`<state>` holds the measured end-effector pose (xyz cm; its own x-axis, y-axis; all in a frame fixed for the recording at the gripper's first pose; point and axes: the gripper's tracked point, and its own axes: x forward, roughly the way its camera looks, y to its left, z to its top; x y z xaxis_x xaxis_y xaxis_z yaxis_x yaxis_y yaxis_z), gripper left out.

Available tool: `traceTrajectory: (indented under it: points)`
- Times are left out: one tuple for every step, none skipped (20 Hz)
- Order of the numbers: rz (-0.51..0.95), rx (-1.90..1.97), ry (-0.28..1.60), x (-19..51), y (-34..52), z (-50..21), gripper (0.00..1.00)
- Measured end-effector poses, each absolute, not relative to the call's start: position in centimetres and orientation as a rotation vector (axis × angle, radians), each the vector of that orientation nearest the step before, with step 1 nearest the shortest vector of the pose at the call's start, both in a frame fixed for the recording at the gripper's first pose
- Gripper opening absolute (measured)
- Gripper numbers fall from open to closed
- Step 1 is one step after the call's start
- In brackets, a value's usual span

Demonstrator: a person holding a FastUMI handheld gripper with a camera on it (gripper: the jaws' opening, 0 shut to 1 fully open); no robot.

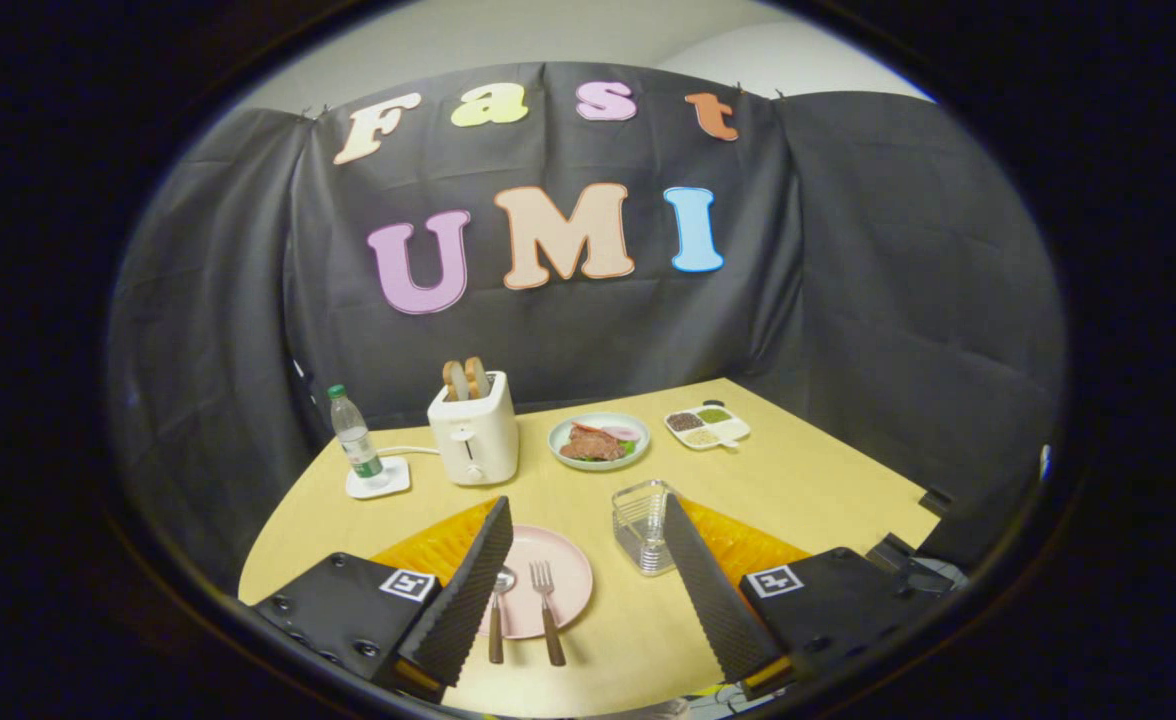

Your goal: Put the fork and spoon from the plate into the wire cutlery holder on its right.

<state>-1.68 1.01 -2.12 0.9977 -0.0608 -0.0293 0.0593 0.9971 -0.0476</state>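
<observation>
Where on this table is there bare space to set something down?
Bare wood lies right of the wire cutlery holder and between the pink plate and toaster. The back is crowded. The open gripper straddles the plate.

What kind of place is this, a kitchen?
Probably a pretend breakfast table in a booth: a toaster with bread, a plate holding fork and spoon, black cloth behind. The gripper hangs open above.
</observation>
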Motion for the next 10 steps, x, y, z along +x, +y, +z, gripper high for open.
traceTrajectory:
  points:
    - [-0.057, -0.05, 0.038, -1.6, 1.1, -2.7, 0.96]
    - [-0.054, -0.056, 0.047, -1.5, 1.2, -3.1, 0.96]
    - [-0.049, -0.062, 0.056, -1.4, 1.2, -3.5, 0.96]
    - [-0.044, -0.069, 0.062, -1.4, 1.3, -3.9, 0.96]
    - [-0.043, -0.078, 0.065, -1.4, 1.2, -4.3, 0.96]
    - [-0.037, -0.083, 0.071, -1.4, 1.2, -4.8, 0.96]
    - [-0.029, -0.087, 0.079, -1.2, 1.3, -5.4, 0.96]
    - [-0.023, -0.091, 0.093, -1.0, 1.4, -6.1, 0.96]
    - [-0.016, -0.093, 0.105, -0.8, 1.3, -6.9, 0.96]
    - [-0.009, -0.098, 0.118, -0.7, 1.3, -7.5, 0.97]
